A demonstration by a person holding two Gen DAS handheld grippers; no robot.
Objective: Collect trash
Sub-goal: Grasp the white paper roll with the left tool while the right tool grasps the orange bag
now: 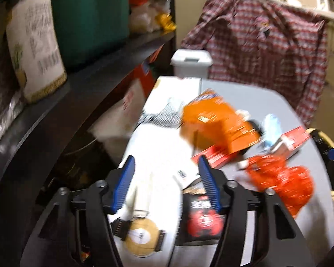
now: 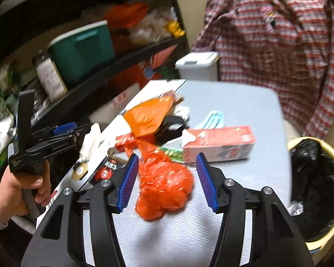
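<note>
Trash lies on a grey table [image 2: 245, 104]. A crumpled red-orange plastic bag [image 2: 164, 184] lies between the open fingers of my right gripper [image 2: 165, 179]; it also shows in the left wrist view [image 1: 282, 178]. An orange snack bag [image 1: 216, 122] and a red-and-white carton [image 2: 220, 144] lie further back. My left gripper [image 1: 165, 182] is open over white paper [image 1: 160, 155], with a black-and-red packet [image 1: 202, 220] and a round gold-labelled thing [image 1: 141, 237] near its base. The left gripper also shows in the right wrist view [image 2: 62, 133].
A bin with a black liner [image 2: 316, 189] stands at the table's right. A white lidded bin [image 2: 198, 65] stands behind the table. Dark shelves [image 1: 95, 75] with a green box [image 1: 89, 17] and a jar run along the left. A plaid shirt [image 2: 278, 55] hangs at the back.
</note>
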